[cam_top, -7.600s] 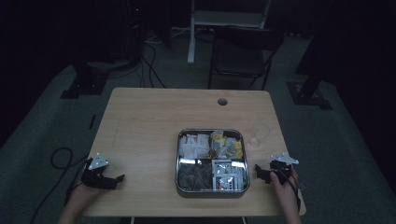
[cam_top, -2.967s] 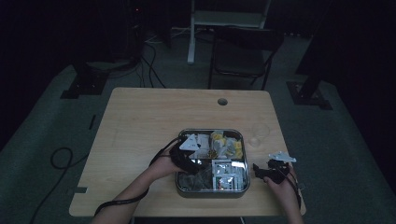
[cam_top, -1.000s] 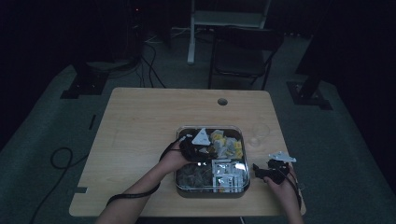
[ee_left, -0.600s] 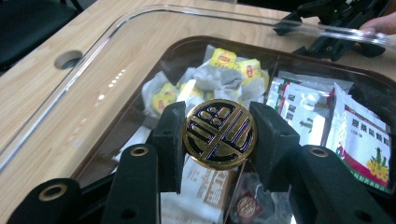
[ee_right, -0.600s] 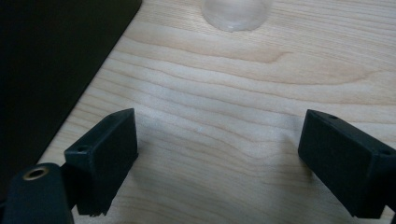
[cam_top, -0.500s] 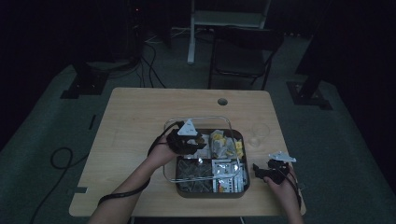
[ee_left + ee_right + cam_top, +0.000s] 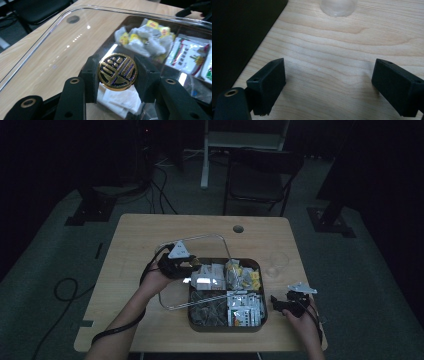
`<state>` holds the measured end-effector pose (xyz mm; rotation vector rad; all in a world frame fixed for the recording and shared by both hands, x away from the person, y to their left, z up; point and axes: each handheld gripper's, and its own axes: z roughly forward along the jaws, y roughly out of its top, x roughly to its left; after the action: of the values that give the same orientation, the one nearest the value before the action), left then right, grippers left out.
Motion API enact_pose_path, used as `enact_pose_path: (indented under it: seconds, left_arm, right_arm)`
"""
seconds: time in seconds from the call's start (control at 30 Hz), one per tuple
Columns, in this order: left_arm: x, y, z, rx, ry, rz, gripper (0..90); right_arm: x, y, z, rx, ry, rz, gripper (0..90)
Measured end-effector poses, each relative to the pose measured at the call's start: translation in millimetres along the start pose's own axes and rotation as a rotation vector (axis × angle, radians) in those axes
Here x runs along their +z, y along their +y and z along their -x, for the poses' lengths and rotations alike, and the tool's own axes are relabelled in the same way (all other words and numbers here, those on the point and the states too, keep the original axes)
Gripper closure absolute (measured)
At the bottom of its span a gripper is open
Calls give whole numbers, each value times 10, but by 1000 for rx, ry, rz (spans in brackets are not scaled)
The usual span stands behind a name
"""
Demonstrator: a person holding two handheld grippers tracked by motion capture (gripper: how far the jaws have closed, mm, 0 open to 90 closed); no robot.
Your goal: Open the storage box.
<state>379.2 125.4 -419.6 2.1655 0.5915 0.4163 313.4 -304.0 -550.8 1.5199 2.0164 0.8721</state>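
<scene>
We are holding one clear lid (image 7: 192, 270) by its round knob (image 7: 117, 72) with our left hand-held gripper (image 7: 117, 75); our right hand-held gripper (image 7: 329, 82) is resting wide apart beside one tray (image 7: 227, 326).

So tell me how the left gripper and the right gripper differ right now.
The left gripper is shut on the round gold knob of the clear lid, held raised and tilted beside the tray; the right gripper is open with nothing between its jaws. The left is over the tray's left edge, the right low over bare table beside the tray. Both have black jaws.
</scene>
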Motion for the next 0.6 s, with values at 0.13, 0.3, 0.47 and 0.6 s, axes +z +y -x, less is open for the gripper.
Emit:
enact_pose_path:
  seconds: [0.13, 0.3, 0.47, 0.6]
  left_arm:
    - [-58, -96, -112, -30, 39, -6, 595]
    - [-156, -222, -262, -69, 84, -10, 595]
    - [-265, -335, -407, -116, 133, -6, 595]
    - [-353, -445, -535, -149, 178, -9, 594]
  right_arm:
    - [0, 0, 1, -1, 0, 0, 115]
    - [0, 0, 0, 0, 0, 0, 115]
    - [0, 0, 0, -1, 0, -1, 115]
    - [-1, 0, -1, 2, 0, -1, 115]
